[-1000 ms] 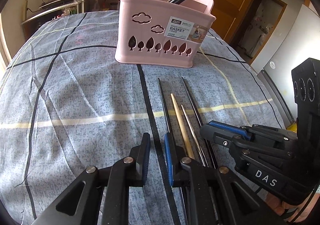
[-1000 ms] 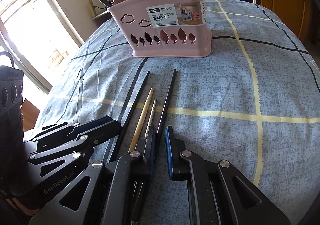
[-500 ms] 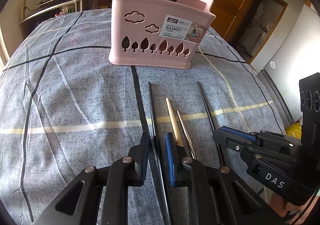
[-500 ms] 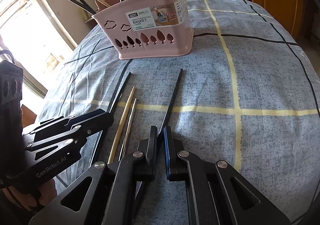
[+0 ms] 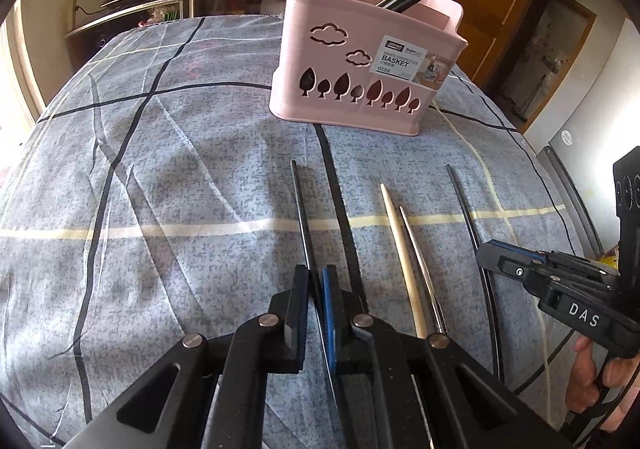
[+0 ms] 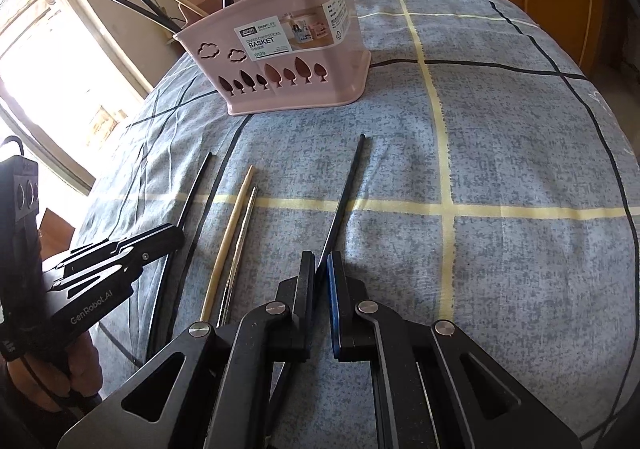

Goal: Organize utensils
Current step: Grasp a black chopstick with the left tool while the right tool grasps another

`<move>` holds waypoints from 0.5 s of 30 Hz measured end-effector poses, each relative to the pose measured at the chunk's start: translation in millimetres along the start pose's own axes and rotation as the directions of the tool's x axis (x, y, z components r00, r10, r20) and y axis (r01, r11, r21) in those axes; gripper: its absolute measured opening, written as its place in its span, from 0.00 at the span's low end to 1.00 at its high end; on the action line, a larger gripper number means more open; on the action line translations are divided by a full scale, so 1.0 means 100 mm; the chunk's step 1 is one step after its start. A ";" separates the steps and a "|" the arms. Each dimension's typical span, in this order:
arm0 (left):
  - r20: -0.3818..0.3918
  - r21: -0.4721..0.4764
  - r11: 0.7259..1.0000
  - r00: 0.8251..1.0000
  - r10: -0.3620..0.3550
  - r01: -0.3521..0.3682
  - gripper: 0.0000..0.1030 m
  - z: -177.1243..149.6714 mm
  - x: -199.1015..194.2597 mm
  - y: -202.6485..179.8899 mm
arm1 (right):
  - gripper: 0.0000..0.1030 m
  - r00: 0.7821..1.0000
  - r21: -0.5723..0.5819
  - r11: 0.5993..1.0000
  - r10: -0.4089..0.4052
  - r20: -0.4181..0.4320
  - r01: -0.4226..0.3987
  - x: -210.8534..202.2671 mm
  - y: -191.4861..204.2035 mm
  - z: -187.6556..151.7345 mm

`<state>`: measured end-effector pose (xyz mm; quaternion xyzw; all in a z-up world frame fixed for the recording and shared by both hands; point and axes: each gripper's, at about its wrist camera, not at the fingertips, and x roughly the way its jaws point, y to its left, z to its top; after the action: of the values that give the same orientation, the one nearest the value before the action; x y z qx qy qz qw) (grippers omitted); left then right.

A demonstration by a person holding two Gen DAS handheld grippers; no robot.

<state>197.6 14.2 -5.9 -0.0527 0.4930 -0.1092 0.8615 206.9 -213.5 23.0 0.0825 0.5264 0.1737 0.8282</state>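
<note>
Task partly done. The pink basket (image 5: 360,61) already holds several dark chopsticks and a pale one, standing upright or leaning. Four sticks are not yet in it — all lie on the cloth-covered counter (image 5: 160,177) on the near side of the basket, tips pointing towards it.

Left gripper (image 5: 316,289): its jaws have just closed, now narrow and clamped on the left black chopstick (image 5: 300,205), which runs from the pads towards the basket. Right gripper (image 6: 320,269): jaws narrow, clamped on the right black chopstick (image 6: 344,193), likewise aimed at the basket.

Between the two held sticks lie a wooden chopstick (image 5: 400,249) and a metal chopstick (image 5: 420,261), side by side, nearly touching — neither gripped. Judgement: two are ready to lift, two remain.
</note>
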 end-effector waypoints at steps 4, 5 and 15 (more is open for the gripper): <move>-0.016 -0.008 1.000 1.000 0.007 -0.007 0.07 0.12 0.04 0.01 | 0.07 1.000 0.010 1.000 -0.018 0.008 0.018 0.01 0.01 0.09; -0.026 -0.006 1.000 1.000 0.009 -0.009 0.07 0.14 0.07 0.00 | 0.08 1.000 0.009 1.000 -0.022 0.006 0.022 0.03 0.01 0.12; -0.019 0.013 1.000 0.999 0.026 -0.026 0.07 0.13 0.10 -0.08 | 0.07 0.998 -0.002 0.998 -0.061 -0.025 0.061 0.16 0.07 0.23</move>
<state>212.4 3.5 -6.4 -0.0399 0.5013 -0.1016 0.8584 231.9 -199.7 21.8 0.0639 0.5391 0.1497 0.8264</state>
